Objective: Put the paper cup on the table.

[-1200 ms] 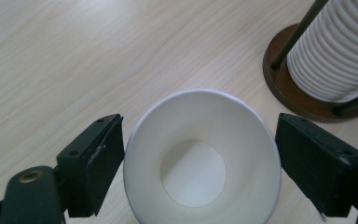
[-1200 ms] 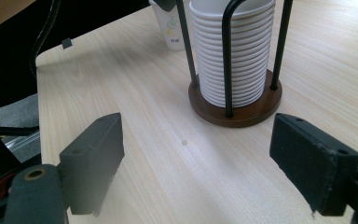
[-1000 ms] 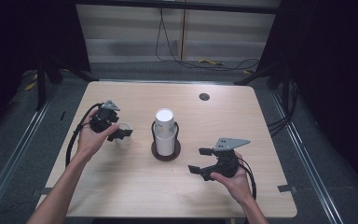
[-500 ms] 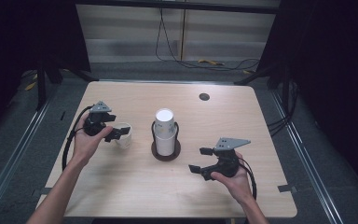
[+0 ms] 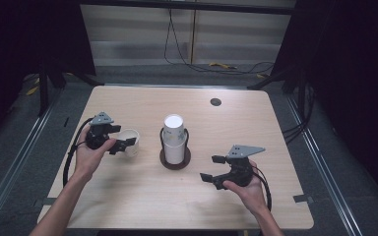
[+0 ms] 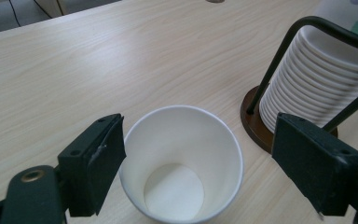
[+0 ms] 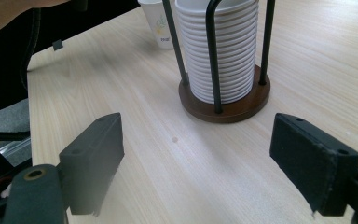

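The left gripper [image 5: 123,145] stands with its jaws spread wide, one on each side of a single paper cup [image 5: 129,141] that sits upright on the table [image 5: 275,123], mouth up. In the left gripper view the cup [image 6: 182,163] lies between the two black pads, close to the pad at 9 o'clock and apart from the one at 3 o'clock, so nothing is gripped. From this cup the stack of cups [image 5: 173,139] in its wire holder [image 5: 175,159] lies at 3 o'clock, near the table's middle. The right gripper [image 5: 212,168], also spread wide and empty, sits at about 4 o'clock from the holder, well apart from the lone cup. The left hand [image 5: 89,153] is plainly nearer the cup.
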